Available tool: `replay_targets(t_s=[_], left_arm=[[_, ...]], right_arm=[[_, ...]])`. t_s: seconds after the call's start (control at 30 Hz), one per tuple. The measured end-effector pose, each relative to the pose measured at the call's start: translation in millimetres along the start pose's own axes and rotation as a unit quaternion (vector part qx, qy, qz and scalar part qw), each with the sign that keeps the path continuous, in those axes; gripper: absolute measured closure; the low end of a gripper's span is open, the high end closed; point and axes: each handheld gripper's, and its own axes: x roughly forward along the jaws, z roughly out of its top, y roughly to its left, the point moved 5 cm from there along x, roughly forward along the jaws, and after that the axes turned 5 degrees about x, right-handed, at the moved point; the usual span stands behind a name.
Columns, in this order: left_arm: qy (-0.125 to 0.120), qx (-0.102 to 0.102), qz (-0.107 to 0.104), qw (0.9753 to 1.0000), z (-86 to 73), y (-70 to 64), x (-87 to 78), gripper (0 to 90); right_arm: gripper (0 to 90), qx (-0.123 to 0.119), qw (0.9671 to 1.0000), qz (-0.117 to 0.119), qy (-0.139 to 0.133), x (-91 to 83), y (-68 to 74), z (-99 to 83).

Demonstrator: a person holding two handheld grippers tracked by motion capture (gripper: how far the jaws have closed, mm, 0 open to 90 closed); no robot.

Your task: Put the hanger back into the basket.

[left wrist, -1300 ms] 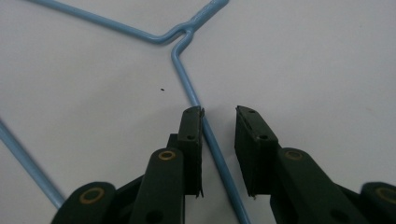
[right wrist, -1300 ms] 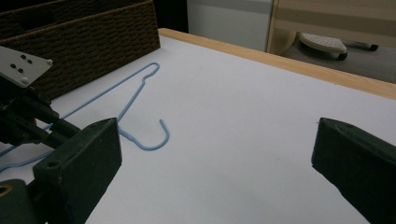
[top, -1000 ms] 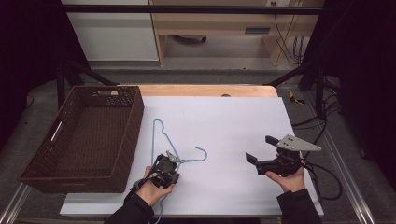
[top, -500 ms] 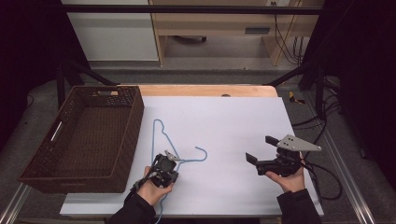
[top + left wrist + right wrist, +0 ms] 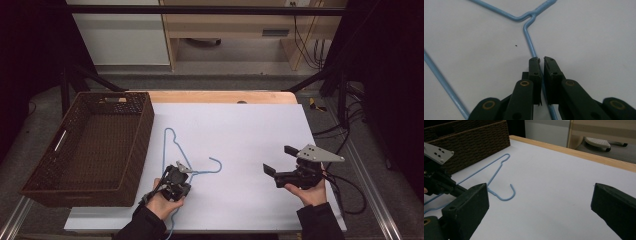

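Our left gripper (image 5: 541, 61) pinches the blue hanger (image 5: 530, 41) at lower middle (right gripper (image 5: 281, 166) gapes wide); lifting it into the basket (image 5: 145, 125) remains.

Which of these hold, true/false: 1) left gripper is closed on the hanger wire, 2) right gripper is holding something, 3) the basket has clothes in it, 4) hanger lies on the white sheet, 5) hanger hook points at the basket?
1. True. The left gripper has its fingers shut on the thin light-blue wire hanger.
2. False. The right gripper is open and holds nothing, its fingers wide apart.
3. False. The dark brown woven basket is empty.
4. True. The hanger lies flat on the white table sheet.
5. False. The hook curls away from the basket, toward the right gripper.
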Motion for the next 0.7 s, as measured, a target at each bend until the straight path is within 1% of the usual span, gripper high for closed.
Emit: replay_targets(t_s=[0.1, 0.2, 0.27, 0.37, 0.57, 0.63, 0.7], left_arm=[[0.004, 0.011, 0.007, 0.9999, 0.3, -0.4, 0.1, 83.7], [0.004, 0.018, 0.029, 0.9994, 0.7, -5.4, 0.6, 82.9], [0.006, 0.019, 0.041, 0.999, 1.3, -7.6, 1.1, 82.9], [0.008, 0.01, 0.038, 0.9992, 1.8, -6.9, 0.9, 84.2], [0.004, 0.017, 0.023, 0.9996, 1.2, -4.6, -0.5, 84.9], [0.005, 0.015, 0.016, 0.9997, 0.6, -4.0, -1.4, 85.0], [0.004, 0.007, 0.009, 0.9999, -0.7, -3.9, -2.2, 85.2]], right_arm=[[2.1, 0.0, 1.0, 0.001, -0.001, 0.2, 0.2, 0.1], [2.0, 0.003, 1.0, 0.002, -0.002, 0.2, 0.5, 0.3], [2.1, 0.001, 1.0, 0.002, -0.002, 0.3, 0.5, 0.3], [2.0, 0.002, 1.0, 0.002, -0.001, 0.4, 0.7, 0.2], [2.0, 0.001, 1.0, 0.002, -0.003, -0.7, 0.3, 0.8], [2.0, 0.001, 1.0, 0.002, -0.004, -1.5, 0.0, 1.0], [2.0, 0.002, 1.0, 0.0, -0.005, -1.9, -0.4, 1.3]])
